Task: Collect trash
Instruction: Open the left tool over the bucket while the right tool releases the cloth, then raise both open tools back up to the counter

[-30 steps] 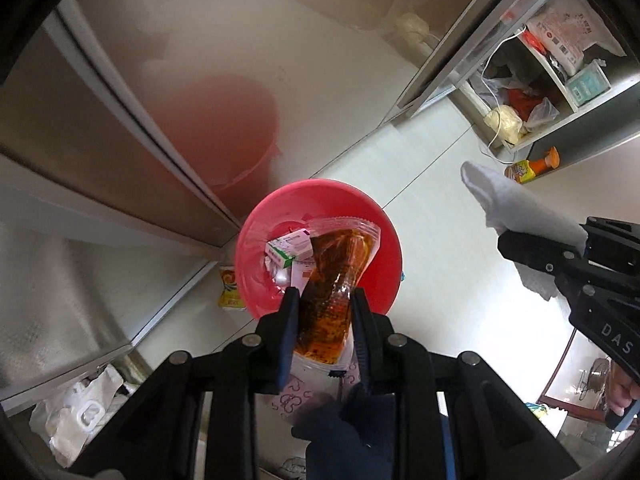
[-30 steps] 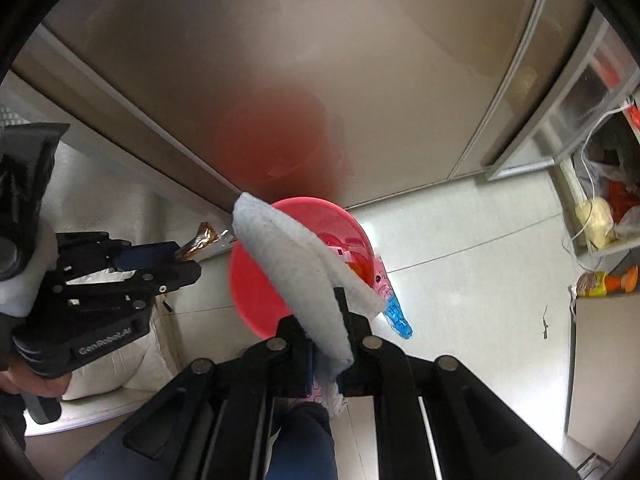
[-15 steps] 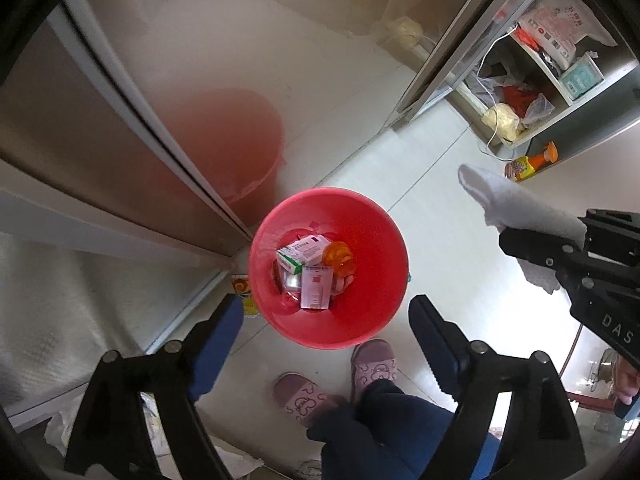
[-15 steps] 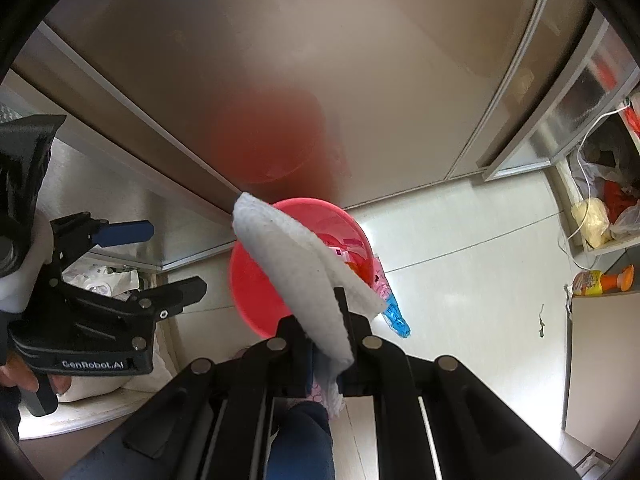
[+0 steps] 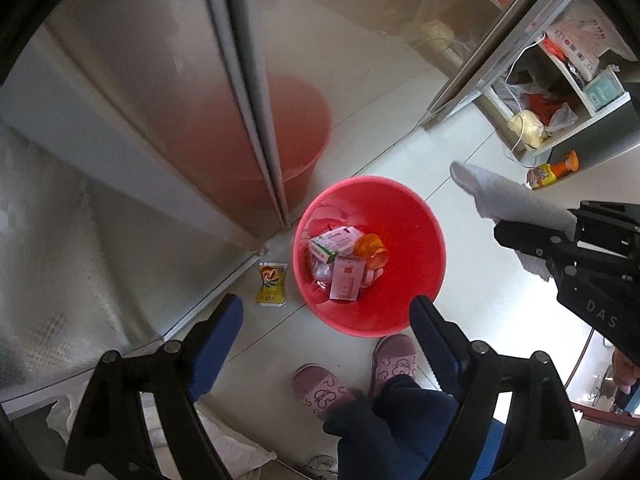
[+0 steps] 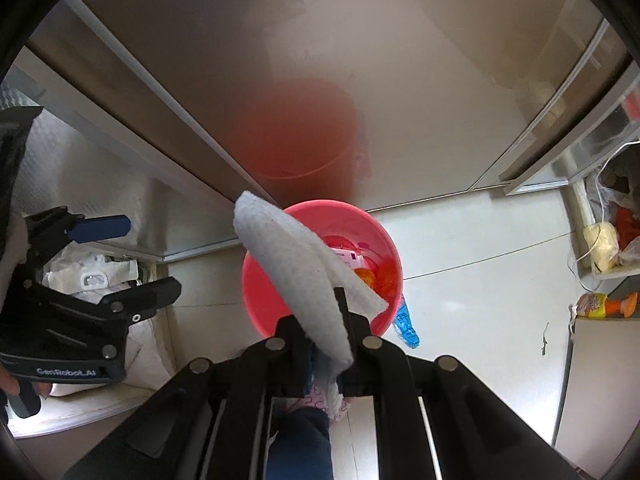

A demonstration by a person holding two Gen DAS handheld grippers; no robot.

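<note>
Seen from above, a person stands on a pale tiled floor with a 2-finger gripper in each hand, both aimed almost straight down.

The left gripper (image 5: 326, 316) has its blue-padded jaws spread wide with nothing between them. Directly below and ahead of it sits the red bin (image 5: 424, 216), holding small cartons, a pink-and-white packet and an orange wrapper. The person's pink slippers (image 5: 394, 360) stand just behind the bin, under the gripper.

The right gripper (image 6: 324, 332) is clamped tight on a white paper towel (image 6: 292, 264). The towel sticks out stiffly past the fingertips and hangs over the near rim of the bin, its free end reaching toward the steel cabinet (image 6: 168, 60) beyond.

More trash is on the floor: a yellow sachet (image 5: 272, 284) lies just left of the bin, ahead of the left gripper's left finger, and a blue wrapper (image 6: 406, 324) lies against the bin's right side, just ahead of the right gripper.

The risks, as a judgement: the towel is light and wide, so if let go while only partly over the bin it could catch the rim or drift onto the floor. Reaching for the sachet, the open left jaws could knock the lightweight bin or scrape the cabinet's edge. The flat sachet may also slip from the pads.
</note>
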